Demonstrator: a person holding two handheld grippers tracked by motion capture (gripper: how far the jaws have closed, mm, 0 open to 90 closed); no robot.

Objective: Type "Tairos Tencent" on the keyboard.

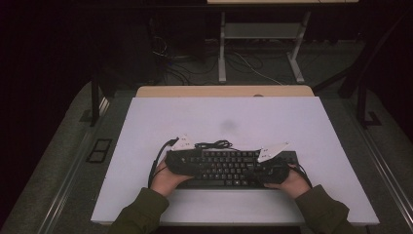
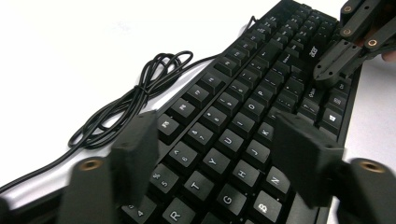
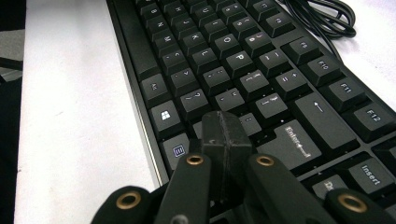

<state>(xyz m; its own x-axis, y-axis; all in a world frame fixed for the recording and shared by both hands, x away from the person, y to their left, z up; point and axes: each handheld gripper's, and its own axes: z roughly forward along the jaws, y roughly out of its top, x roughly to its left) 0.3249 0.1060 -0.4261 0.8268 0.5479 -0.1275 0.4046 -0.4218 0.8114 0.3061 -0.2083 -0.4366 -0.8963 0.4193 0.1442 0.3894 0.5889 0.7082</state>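
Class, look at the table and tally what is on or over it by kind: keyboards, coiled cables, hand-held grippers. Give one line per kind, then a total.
Keyboard: 1
Coiled cable: 1
Hand-held grippers: 2, left gripper and right gripper
Total: 4

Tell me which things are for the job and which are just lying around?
For the job:
keyboard
left gripper, jaws apart over the keys
right gripper, jaws shut over the keys

Just there:
keyboard's coiled cable
white table
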